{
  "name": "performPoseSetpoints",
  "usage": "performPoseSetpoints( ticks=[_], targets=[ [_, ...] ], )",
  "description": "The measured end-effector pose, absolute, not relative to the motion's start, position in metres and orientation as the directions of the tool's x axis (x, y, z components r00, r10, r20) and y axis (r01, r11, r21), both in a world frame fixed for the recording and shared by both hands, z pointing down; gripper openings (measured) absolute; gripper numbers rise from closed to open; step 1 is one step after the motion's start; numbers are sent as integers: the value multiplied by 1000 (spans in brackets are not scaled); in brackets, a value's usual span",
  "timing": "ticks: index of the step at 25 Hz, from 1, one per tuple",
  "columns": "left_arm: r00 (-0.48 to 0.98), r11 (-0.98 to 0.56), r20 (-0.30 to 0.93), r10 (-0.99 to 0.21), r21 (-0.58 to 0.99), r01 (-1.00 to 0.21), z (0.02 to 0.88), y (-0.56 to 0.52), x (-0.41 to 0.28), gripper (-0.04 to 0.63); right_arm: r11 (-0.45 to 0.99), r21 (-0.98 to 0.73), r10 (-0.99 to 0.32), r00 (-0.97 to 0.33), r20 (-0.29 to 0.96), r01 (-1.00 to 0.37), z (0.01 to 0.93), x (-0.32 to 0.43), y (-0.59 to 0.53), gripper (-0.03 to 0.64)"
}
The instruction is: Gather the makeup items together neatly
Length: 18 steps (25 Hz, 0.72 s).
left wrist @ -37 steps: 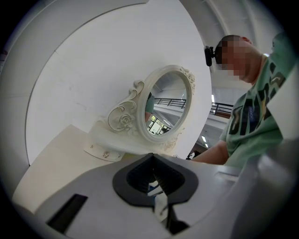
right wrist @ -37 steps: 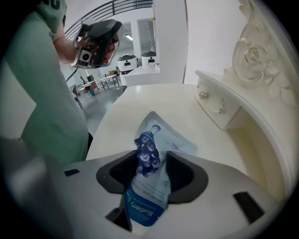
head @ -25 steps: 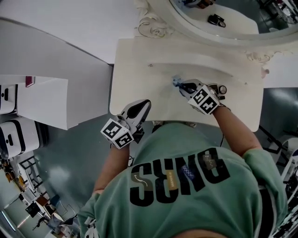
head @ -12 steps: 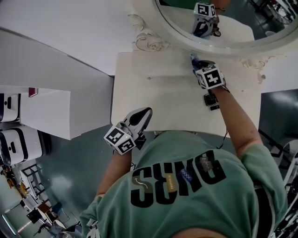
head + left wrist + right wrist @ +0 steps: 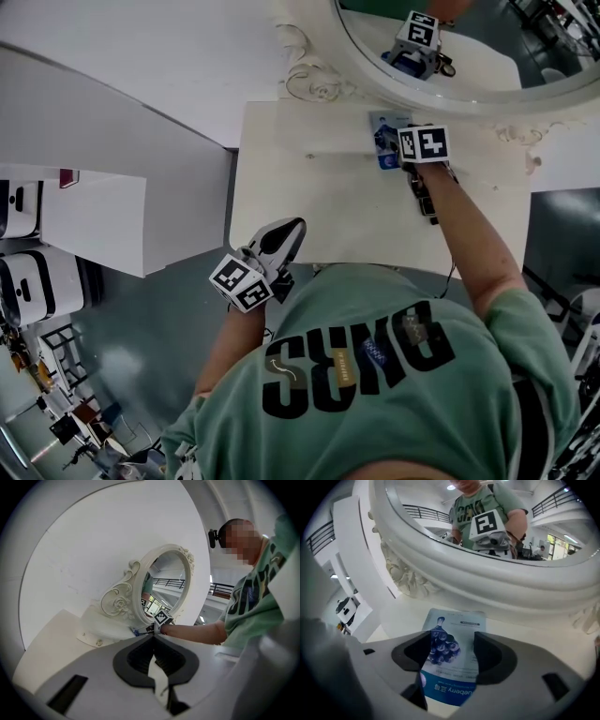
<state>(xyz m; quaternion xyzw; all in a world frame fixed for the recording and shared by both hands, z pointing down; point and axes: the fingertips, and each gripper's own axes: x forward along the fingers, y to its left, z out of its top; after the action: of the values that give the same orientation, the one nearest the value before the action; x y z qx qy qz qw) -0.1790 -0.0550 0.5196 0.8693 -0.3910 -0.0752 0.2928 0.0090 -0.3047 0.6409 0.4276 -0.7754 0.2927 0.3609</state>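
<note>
My right gripper had just been opening its jaws, spread over the blueberry mask packet lying flat and loose between them, just short of the mirror frame. My left gripper was pinched together, empty. Couldn't tell what else needed gathering.

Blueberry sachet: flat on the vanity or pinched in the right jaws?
Flat: sachet lies on the vanity. Right gripper jaws have just been opening, apart around it, not pressing.
</note>
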Motion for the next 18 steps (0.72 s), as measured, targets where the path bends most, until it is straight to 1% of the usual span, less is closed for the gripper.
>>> performPoseSetpoints(
  ticks=[5,7,9,12,15,18],
  targets=[
    [685,-522,101,-722,570,-634,519,-50,-180,9,312,-115,-545,-277,791,-943,640,15,-316,281],
    [681,-517,103,-725,572,-637,518,-48,-181,9,250,-142,-574,-265,775,-958,638,16,-319,281],
    [681,-518,104,-725,570,-638,518,-45,-180,9,215,-191,-583,-282,762,-958,636,15,-318,293],
    [687,-530,99,-720,561,-636,514,-40,-176,9,257,-262,-585,-365,724,-930,618,12,-311,301],
    [701,-557,86,-708,542,-629,506,-41,-169,9,364,-282,-601,-455,657,-888,579,20,-293,301],
    [720,-590,59,-692,528,-611,493,-46,-154,9,465,-290,-628,-542,559,-837,531,45,-268,299]
  ],
)
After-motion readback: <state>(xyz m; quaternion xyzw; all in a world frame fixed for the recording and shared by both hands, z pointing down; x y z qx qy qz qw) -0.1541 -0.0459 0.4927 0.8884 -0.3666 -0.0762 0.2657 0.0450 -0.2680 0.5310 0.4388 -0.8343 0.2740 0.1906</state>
